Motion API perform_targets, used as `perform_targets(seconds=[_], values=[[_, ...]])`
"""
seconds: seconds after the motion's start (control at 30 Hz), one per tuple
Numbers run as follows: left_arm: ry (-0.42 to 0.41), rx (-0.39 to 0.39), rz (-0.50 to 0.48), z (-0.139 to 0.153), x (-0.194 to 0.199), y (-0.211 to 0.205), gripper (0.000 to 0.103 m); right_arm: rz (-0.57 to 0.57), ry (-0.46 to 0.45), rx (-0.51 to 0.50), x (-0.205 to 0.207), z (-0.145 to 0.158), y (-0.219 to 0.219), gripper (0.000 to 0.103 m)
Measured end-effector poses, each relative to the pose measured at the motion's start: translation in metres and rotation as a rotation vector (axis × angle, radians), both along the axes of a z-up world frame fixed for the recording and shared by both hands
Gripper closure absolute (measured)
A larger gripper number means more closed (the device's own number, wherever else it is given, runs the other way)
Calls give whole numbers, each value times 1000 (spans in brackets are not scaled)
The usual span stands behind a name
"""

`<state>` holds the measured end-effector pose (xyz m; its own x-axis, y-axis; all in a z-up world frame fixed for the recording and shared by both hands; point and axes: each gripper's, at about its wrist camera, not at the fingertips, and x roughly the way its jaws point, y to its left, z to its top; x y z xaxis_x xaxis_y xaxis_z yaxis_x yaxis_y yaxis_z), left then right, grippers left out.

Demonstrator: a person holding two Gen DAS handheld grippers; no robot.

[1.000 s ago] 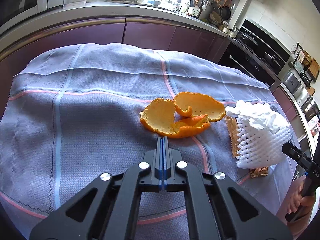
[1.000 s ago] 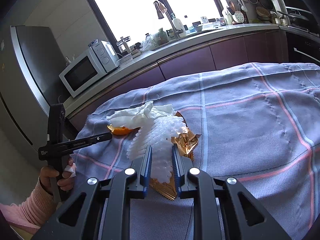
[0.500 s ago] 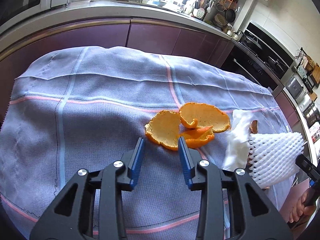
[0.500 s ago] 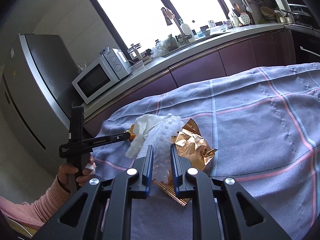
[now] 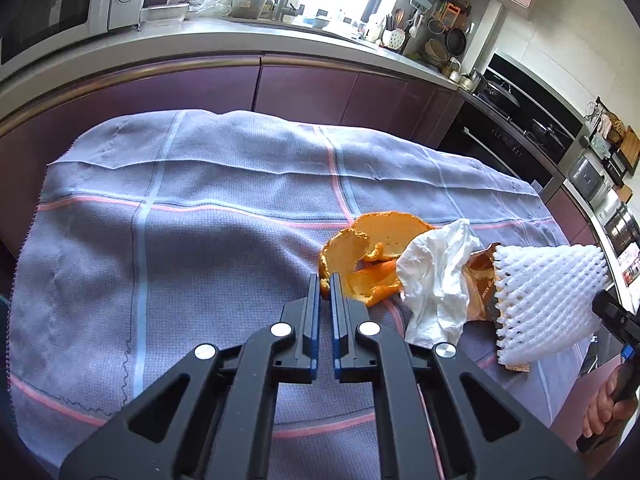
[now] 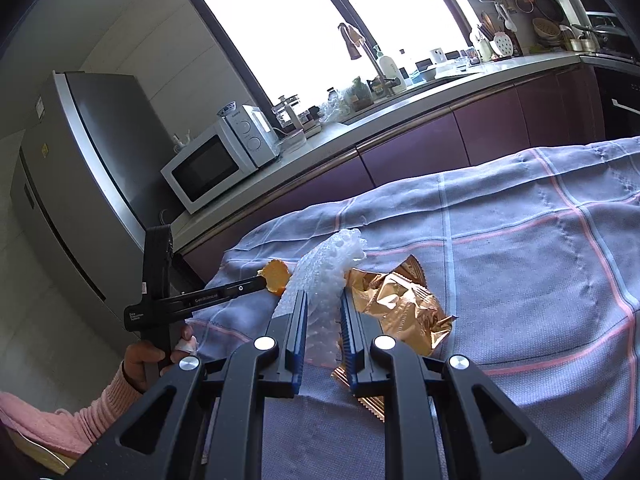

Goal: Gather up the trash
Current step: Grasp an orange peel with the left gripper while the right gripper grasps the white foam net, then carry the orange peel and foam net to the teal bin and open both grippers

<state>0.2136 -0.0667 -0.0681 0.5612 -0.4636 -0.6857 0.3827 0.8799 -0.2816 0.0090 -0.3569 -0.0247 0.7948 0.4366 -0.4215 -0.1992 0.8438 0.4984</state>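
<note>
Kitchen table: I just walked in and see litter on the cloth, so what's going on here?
A person is collecting trash with two handheld grippers. The left gripper has clamped the edge of the orange peel. The right gripper holds the white foam net. A crumpled tissue and a gold wrapper lie between them on the tablecloth.

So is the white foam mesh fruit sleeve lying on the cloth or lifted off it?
Lifted. The white foam mesh sleeve is pinched in the right gripper and hangs above the gold foil wrapper and checked cloth.
</note>
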Motion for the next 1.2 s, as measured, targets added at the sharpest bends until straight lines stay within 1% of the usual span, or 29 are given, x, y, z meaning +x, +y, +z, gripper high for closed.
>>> perform_targets(seconds=[0.13,0.33,0.53,0.77,1.2], values=[[-62,-18,22,21,-22,23,98,31,-8,7,6,2,13,88],[-130,-36,65,49,-51,65,98,99,-16,17,17,5,39,88],[-154,-23,109,59,-80,102,98,177,-15,16,31,8,68,88],[-176,-26,168,72,-107,146,99,258,-23,14,43,15,100,88],[-249,-13,315,103,-141,219,99,403,-32,13,65,26,165,88]])
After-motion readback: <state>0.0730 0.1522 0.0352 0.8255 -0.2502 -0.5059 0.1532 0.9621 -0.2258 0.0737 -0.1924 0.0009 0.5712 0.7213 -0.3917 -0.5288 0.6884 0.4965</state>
